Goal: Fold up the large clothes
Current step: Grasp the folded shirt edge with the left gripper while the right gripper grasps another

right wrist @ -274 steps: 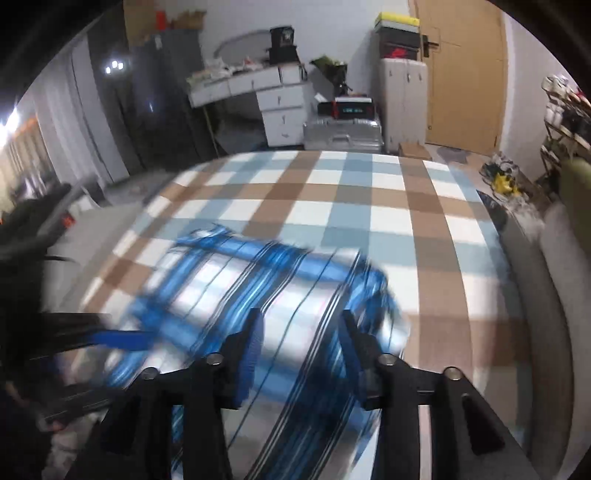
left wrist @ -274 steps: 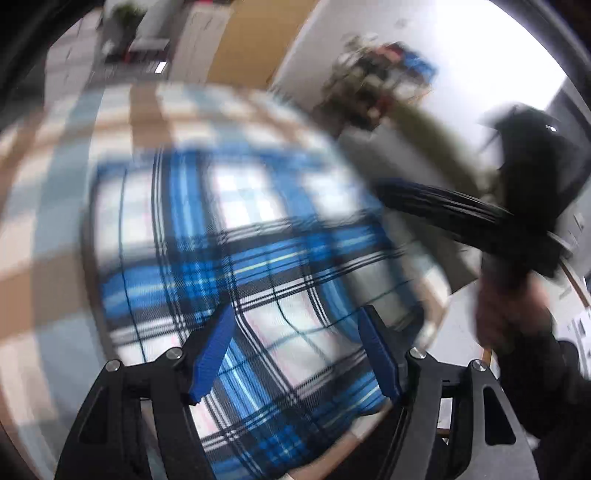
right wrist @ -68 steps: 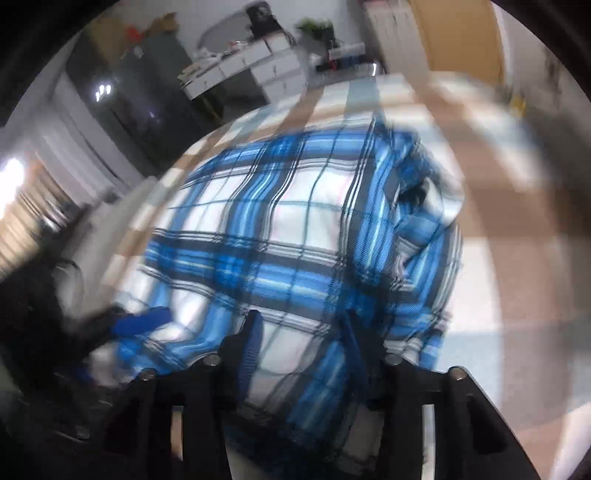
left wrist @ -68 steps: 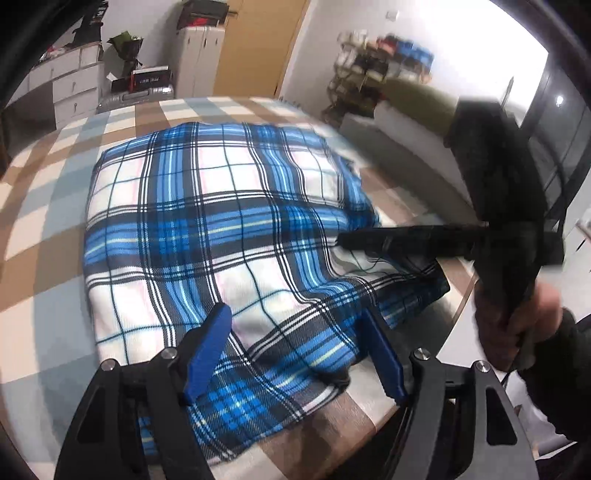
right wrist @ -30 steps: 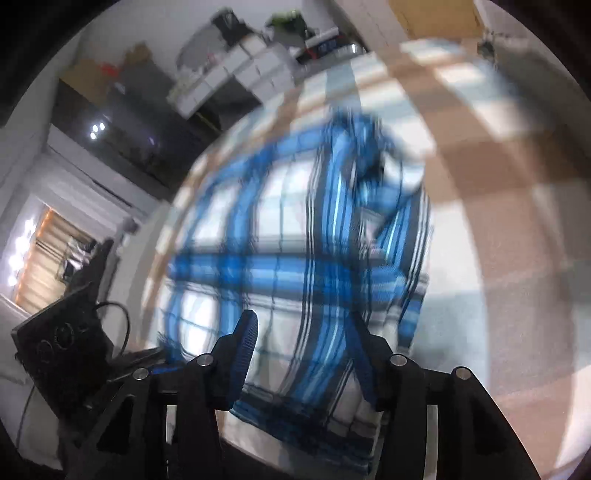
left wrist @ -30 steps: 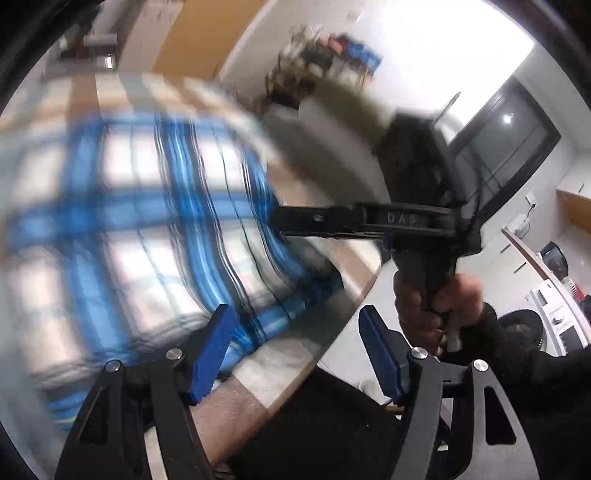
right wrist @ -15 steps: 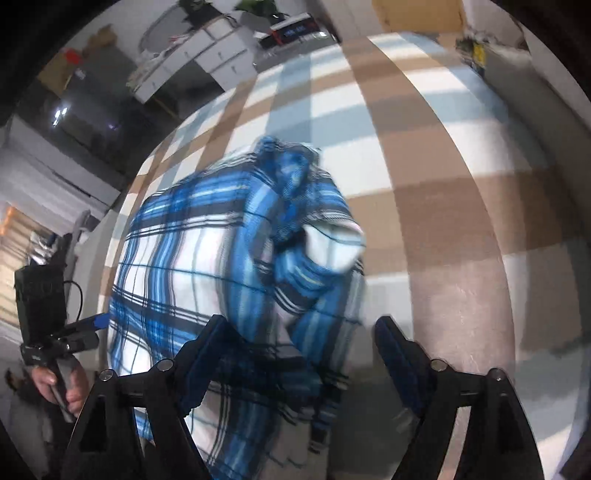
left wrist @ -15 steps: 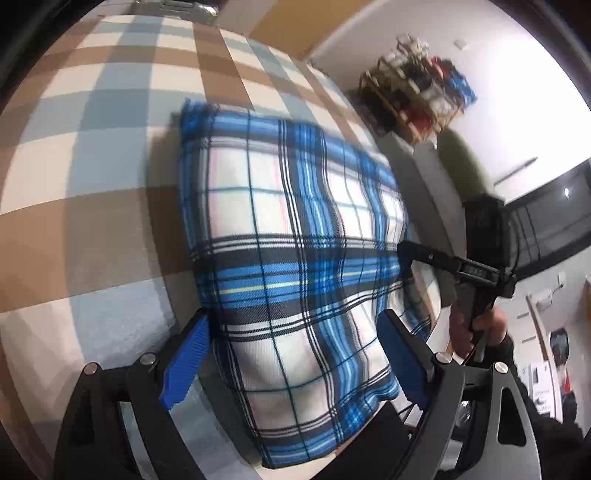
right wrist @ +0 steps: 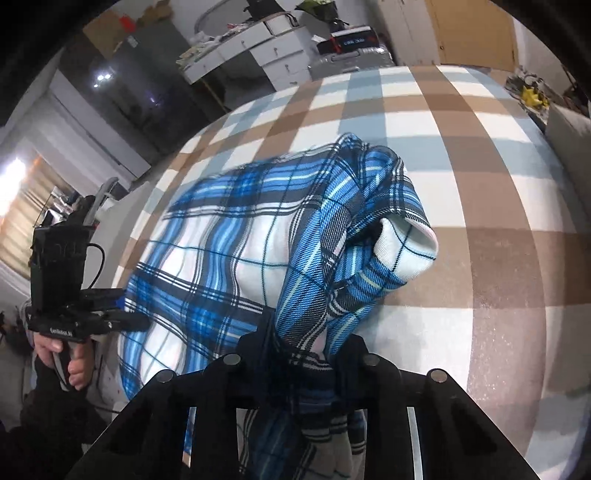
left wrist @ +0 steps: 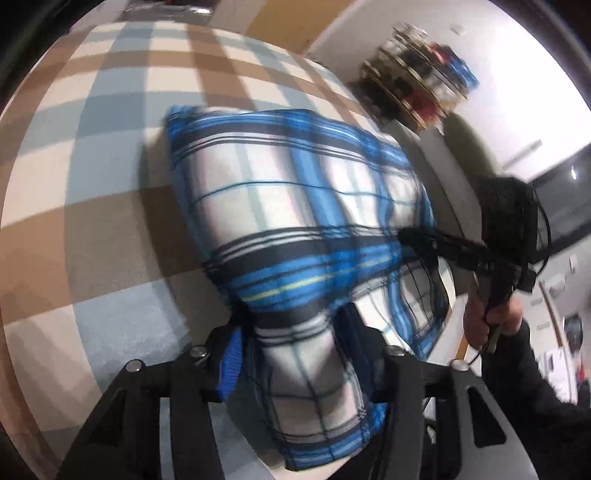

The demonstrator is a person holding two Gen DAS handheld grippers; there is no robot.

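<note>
A blue, white and black plaid garment (left wrist: 295, 192) lies partly folded on a checked brown, white and pale blue bed cover (left wrist: 92, 155). My left gripper (left wrist: 291, 332) is shut on its near edge, cloth bunched between the jaws. My right gripper (right wrist: 306, 350) is shut on the opposite near edge of the garment (right wrist: 229, 236), which rises in a ridge with a white-lined cuff opening (right wrist: 406, 240). The right gripper also shows in the left wrist view (left wrist: 417, 236) at the garment's right side. The left gripper shows in the right wrist view (right wrist: 125, 314) at the left edge.
The bed cover (right wrist: 480, 147) stretches far beyond the garment. A white drawer desk (right wrist: 258, 48), a suitcase (right wrist: 351, 59) and a wooden door (right wrist: 472, 33) stand behind the bed. A cluttered shelf (left wrist: 417, 88) and a grey sofa (left wrist: 443, 177) are at the right.
Both grippers, open half a second ago, have closed on the garment's near edges and its right side has lifted into a ridge.
</note>
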